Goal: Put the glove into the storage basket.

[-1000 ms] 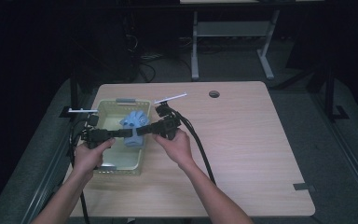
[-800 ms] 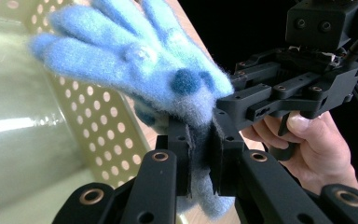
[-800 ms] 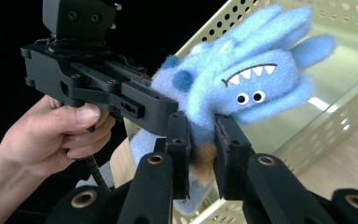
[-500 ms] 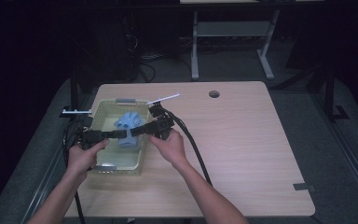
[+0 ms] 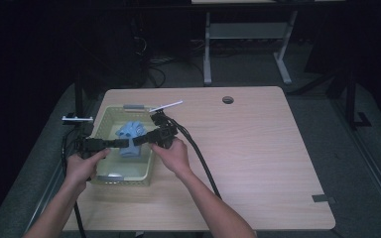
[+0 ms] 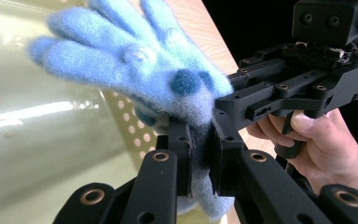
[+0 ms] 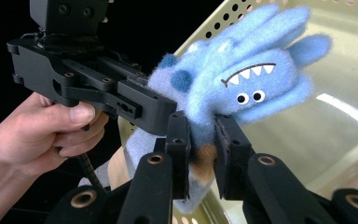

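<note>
A fuzzy blue glove [image 5: 130, 135] with a monster face, white teeth and googly eyes hangs over the pale yellow-green basket [image 5: 105, 118]. In the left gripper view my left gripper [image 6: 199, 154] is shut on the glove [image 6: 144, 70] at its cuff end. The right gripper [image 7: 200, 149] pinches the glove [image 7: 242, 74] from the opposite side, shut on the same cuff part. From above, the left gripper [image 5: 121, 144] and the right gripper [image 5: 135, 141] meet tip to tip over the basket, with the glove's fingers pointing away from me.
The perforated basket [image 6: 37, 116] stands at the left of the wooden table [image 5: 258, 148]. A white stick-like object [image 5: 167, 105] lies just beyond the basket's far right corner. A round hole [image 5: 227, 100] is in the tabletop at the back. Black cables trail from both grippers.
Both hands and the glove have shifted a little to the left and toward me, and sit slightly lower over the basket. Both grips hold as before.
</note>
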Tool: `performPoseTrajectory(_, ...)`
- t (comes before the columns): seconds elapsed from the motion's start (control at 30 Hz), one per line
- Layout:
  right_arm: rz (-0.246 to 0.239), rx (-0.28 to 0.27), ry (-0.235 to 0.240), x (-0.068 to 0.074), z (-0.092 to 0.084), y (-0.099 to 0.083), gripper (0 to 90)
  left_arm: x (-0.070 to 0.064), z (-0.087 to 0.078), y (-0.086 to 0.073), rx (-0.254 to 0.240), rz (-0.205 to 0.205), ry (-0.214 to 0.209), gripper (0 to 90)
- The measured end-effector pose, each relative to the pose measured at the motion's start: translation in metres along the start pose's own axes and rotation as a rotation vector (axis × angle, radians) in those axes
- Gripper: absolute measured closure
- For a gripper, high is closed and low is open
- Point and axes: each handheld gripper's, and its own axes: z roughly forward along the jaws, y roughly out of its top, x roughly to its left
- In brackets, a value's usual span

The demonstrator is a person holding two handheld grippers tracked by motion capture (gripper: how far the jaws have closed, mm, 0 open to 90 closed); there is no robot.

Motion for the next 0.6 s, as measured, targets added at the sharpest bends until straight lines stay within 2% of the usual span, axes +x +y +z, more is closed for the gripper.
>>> performPoseTrajectory(0.4, 0.029, 0.020, 0.003, -0.008, 0.021, 0.001, 75.6, 0.010, -0.006, -0.001, 0.025, -0.006, 0.063, 81.2)
performPoseTrajectory(0.6, 0.036, 0.026, -0.020, -0.012, 0.022, 0.001, 74.7, 0.014, -0.007, -0.002, 0.046, -0.001, 0.118, 81.3)
